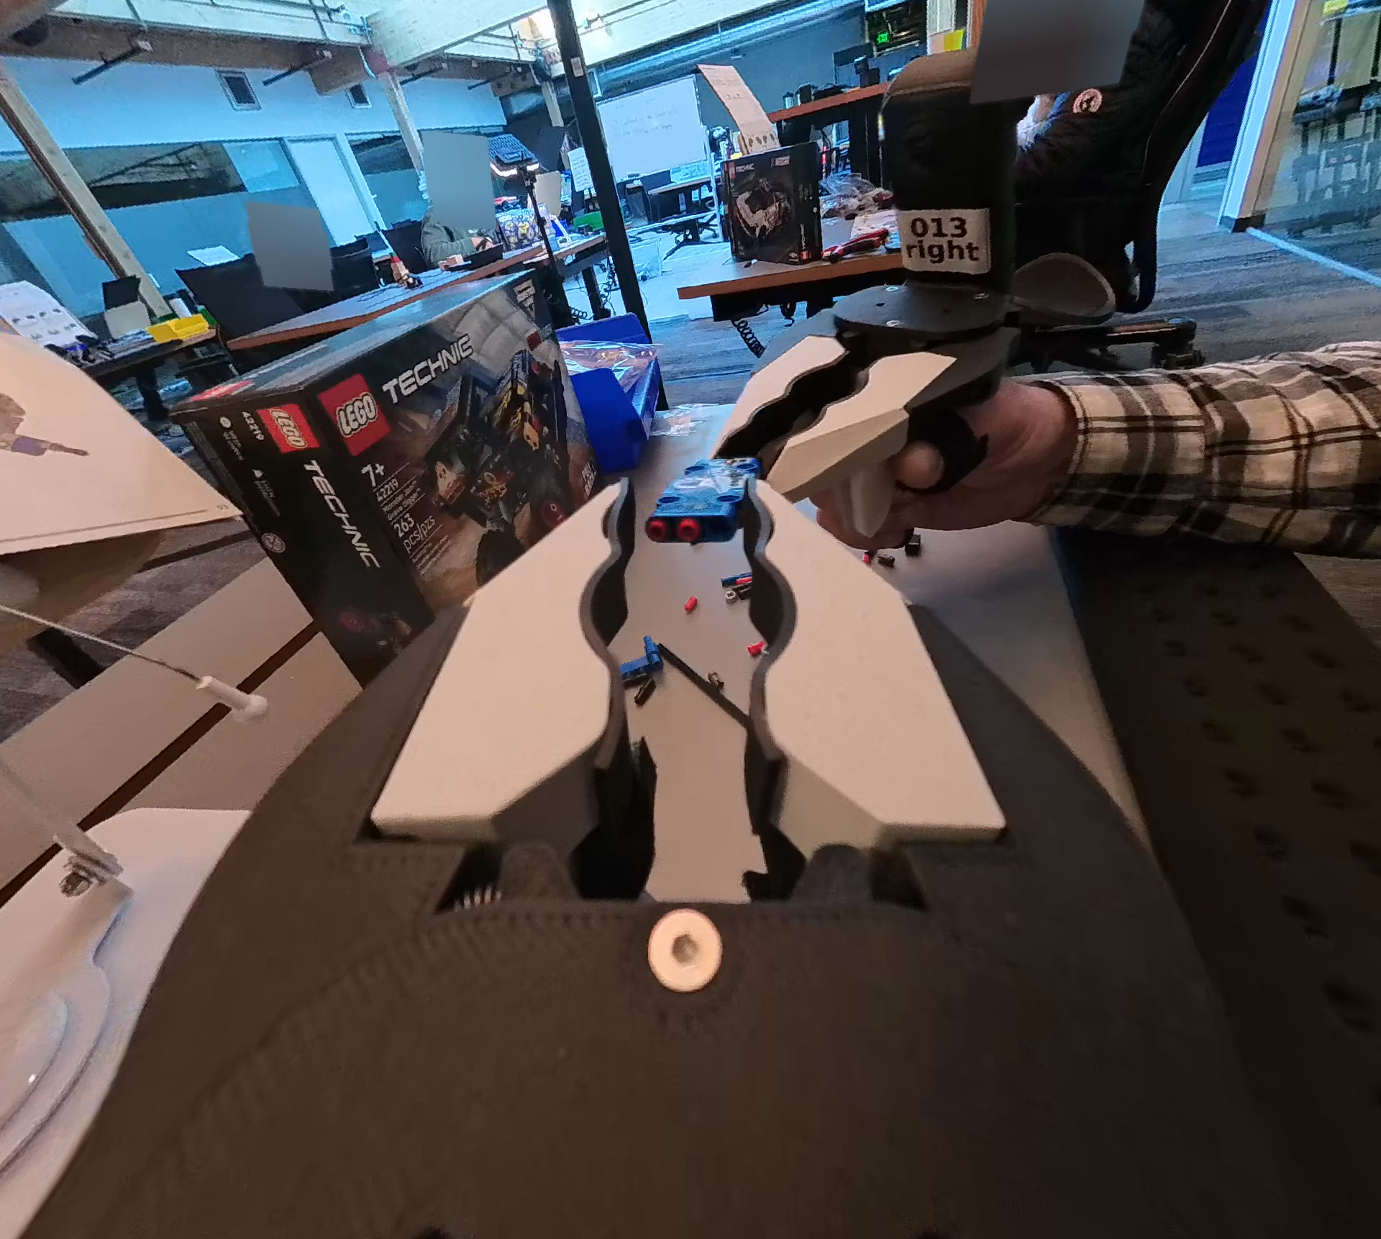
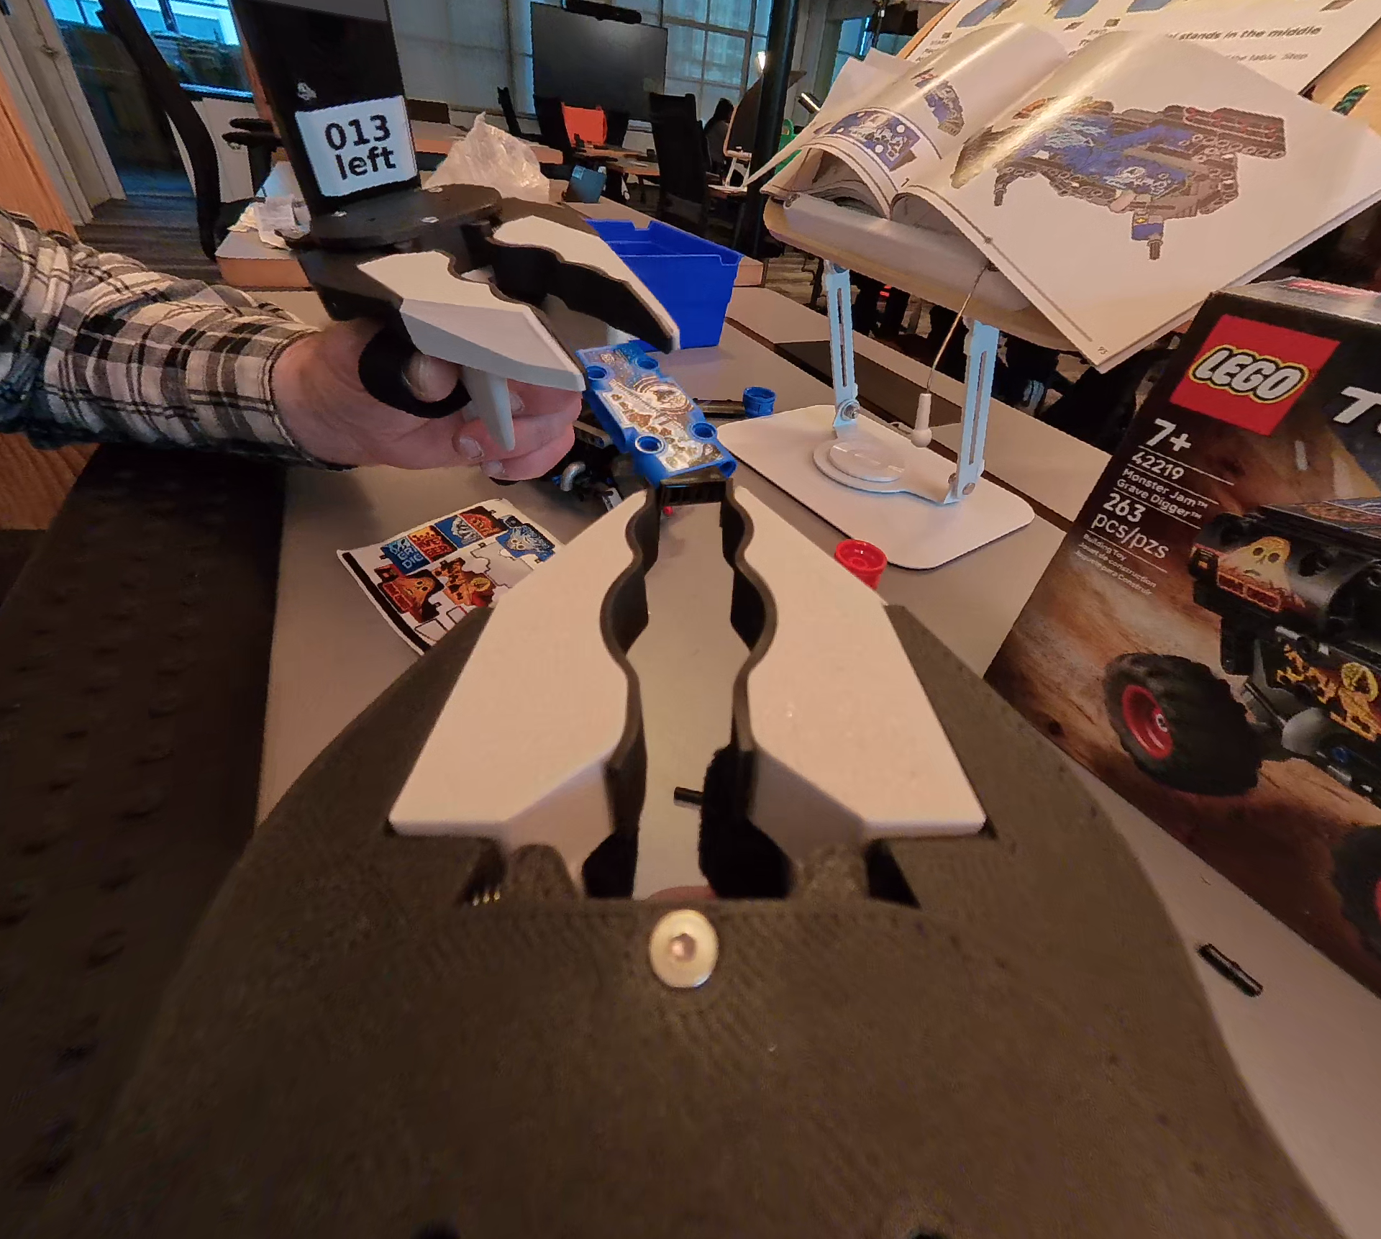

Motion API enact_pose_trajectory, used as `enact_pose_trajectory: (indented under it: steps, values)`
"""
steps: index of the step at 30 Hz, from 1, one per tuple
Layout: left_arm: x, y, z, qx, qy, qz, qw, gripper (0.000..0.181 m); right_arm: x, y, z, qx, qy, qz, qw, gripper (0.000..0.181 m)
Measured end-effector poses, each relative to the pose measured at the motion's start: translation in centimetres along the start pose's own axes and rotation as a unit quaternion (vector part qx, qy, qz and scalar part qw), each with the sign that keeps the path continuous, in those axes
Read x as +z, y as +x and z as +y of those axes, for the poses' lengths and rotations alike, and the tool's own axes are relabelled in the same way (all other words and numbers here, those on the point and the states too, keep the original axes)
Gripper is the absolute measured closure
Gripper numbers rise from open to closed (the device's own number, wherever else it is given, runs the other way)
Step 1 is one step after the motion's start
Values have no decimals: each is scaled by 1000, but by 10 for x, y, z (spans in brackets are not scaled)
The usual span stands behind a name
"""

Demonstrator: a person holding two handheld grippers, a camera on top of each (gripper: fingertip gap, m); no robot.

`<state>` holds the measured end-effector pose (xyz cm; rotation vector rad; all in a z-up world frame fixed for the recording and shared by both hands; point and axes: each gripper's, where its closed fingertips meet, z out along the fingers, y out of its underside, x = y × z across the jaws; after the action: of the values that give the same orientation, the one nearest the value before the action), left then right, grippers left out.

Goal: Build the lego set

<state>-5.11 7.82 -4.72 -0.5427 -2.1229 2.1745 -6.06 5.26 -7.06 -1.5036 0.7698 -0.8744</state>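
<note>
Two claws (image 1: 691,493) (image 2: 691,493) gripping blue panel (image 2: 657,414), box (image 2: 1233,605), sticker sheet (image 2: 448,564) beside.

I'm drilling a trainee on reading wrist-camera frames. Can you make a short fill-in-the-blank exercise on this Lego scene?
1. Both grippers grip one ____-coloured stickered panel.
2. The open instruction booklet rests on a ____ stand.
3. Between the right gripper and the stand lies a small round ____ piece.
4. The sticker sheet lies below the ____ gripper.

Missing words: blue; white; red; left
</note>
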Motion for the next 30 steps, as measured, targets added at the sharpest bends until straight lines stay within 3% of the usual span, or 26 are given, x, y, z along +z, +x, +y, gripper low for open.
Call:
enact_pose_trajectory:
  steps: [11, 21, 30]
  values:
    - [0, 2, 1, 6, -2, 5, 1000, 162, -1, 1, -1, 0, 3, 3, 1000, 166]
    - [0, -4, 2, -20, -2, 4, 1000, 150, -3, 3, -4, 7, 11, 6, 1000, 166]
    - [2, 2, 5, -23, -5, 21, 1000, 157, -3, 2, -3, 4, 9, 5, 1000, 166]
